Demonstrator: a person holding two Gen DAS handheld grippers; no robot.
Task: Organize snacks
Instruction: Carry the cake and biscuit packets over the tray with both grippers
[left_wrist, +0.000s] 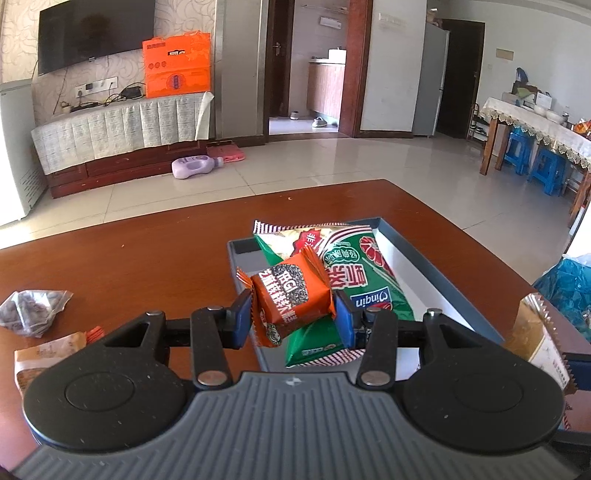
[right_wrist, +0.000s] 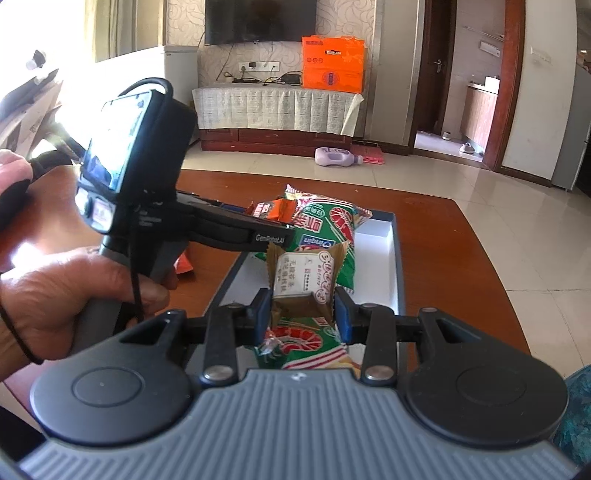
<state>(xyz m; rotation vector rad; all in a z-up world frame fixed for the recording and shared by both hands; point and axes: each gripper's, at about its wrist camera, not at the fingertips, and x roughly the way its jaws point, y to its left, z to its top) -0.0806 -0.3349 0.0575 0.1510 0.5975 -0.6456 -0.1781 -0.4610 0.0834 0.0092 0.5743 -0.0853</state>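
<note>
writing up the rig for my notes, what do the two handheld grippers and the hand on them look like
Both the left gripper and right gripper have blue finger pads, black linkage bars with silver rivets, round black discs and a ribbed grey base. The left one bears white GenRobot.AI lettering, a screen and a black cable. The left hand wears a black wrist band.

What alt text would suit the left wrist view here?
The left gripper holds an orange snack packet in its jaws above a grey tray with a green snack bag, on a brown table. More snacks lie left.
</note>
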